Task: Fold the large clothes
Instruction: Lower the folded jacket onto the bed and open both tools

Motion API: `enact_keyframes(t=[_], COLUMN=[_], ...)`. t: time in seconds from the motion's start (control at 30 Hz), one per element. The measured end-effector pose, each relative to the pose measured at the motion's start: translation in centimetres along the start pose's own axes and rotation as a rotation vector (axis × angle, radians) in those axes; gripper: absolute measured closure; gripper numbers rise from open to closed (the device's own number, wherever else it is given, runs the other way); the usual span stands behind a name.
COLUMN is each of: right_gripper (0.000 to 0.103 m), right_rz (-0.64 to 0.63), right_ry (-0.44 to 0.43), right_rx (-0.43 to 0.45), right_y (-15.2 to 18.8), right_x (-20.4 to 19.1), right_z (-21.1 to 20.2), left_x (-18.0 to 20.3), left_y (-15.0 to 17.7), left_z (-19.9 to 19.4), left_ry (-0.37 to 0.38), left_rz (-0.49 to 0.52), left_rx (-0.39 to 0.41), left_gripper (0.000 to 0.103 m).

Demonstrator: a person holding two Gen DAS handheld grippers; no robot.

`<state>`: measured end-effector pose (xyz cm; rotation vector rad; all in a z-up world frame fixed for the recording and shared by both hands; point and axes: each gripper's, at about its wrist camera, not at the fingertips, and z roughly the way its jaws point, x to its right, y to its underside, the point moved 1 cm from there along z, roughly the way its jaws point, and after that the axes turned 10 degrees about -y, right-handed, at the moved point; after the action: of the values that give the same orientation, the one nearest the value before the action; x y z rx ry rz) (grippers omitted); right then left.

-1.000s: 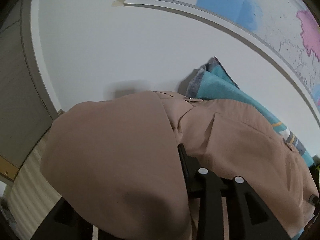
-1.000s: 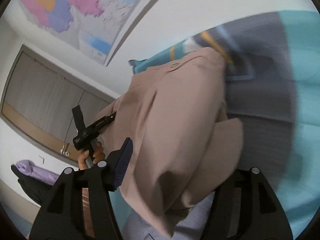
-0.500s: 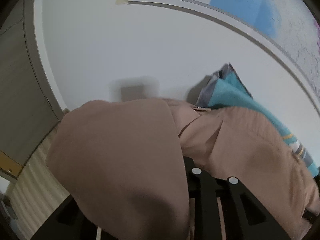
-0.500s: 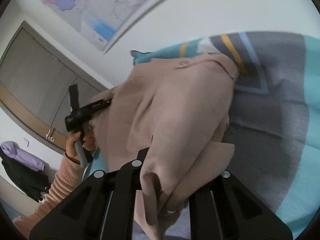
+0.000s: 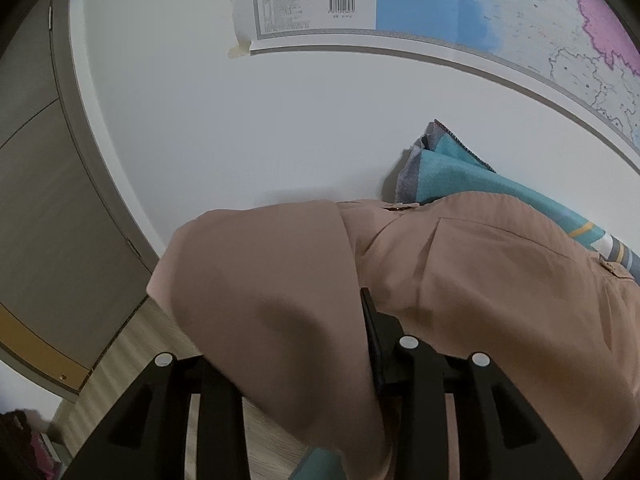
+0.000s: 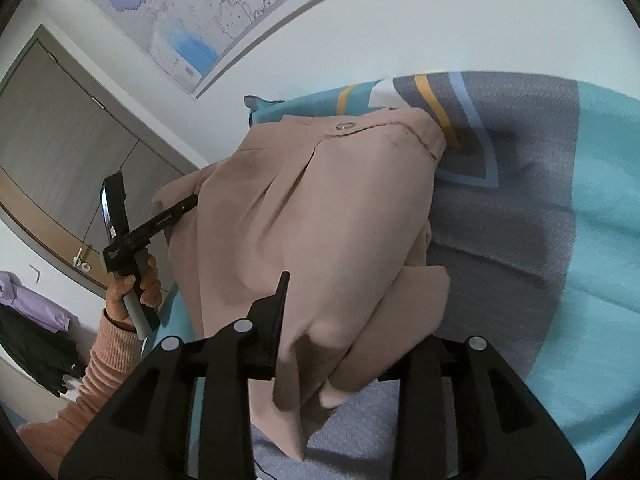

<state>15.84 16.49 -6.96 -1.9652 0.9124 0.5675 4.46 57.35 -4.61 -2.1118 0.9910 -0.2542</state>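
Two grippers are on one tan garment [image 6: 320,216], and I have it lifted over a teal and grey blanket [image 6: 540,240] spread below. In the right wrist view the garment hangs in a bunched fold with its buttoned waistband [image 6: 348,126] at the far end, resting toward the blanket's yellow stripe. My right gripper [image 6: 320,344] has a thick wad of the cloth between its fingers; the jaws are opening, standing only part of the way apart, and the cloth spills down past them. I cannot tell whether the pads press on it.

Off to the left in that view, a hand [image 6: 134,284] in a ribbed peach sleeve [image 6: 100,364] grips the handle of my left gripper [image 6: 188,205], whose tip runs under the garment's edge. In the left wrist view the cloth drapes over that gripper [image 5: 316,332] and hides one finger; its jaws are opening too, partly apart with cloth between them, and again I cannot tell if the pads bite.

Behind hangs a wall map [image 5: 500,20], taped at its corner, beside a grey door [image 6: 68,120].
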Motion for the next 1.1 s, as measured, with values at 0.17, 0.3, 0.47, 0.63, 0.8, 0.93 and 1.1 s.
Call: enact_keyframes(t=[0.17,0.3,0.47,0.63,0.8,0.93,1.1], right_gripper=[0.073,0.082,0.089,0.091,0.090,0.074,0.065], right_rz=[-0.024,-0.053,-0.076,-0.084,-0.088,-0.090,-0.131], right_ry=[0.013,0.042,0.065,0.087,0.098,0.120,0.184], right_rx=[0.001,-0.006,-0.011,-0.013,-0.039,-0.039,0.028], right_y=[-0.2,-0.5,-1.4,-2.1,-2.1,-2.0,-2.1], right_x=[-0.3,-0.7,-1.0,-1.3,-1.0,-1.2,-2.8], right_z=[0.1,0.9,1.9,2.8,3.6,3.4,2.0], left_x=[-0.5,0.1,0.5,0.3,0.4,0.8,2.0], left_y=[0.3,0.4,0.4,0.7,1.2,1.6,2.5], left_z=[-0.7,-0.4,-1.0,-2.4,-3.8,-5.6,-8.6], left_ry=[0.004,-0.007,-0.018,-0.030,-0.049,-0.062,-0.024], left_rz=[-0.002,0.010,0.030,0.046,0.066,0.085,0.124], left_rx=[0.006,0.010,0.030,0.060,0.097,0.151,0.218], left_gripper=[0.061,0.059,0.053,0.039,0.035,0.030,0.026])
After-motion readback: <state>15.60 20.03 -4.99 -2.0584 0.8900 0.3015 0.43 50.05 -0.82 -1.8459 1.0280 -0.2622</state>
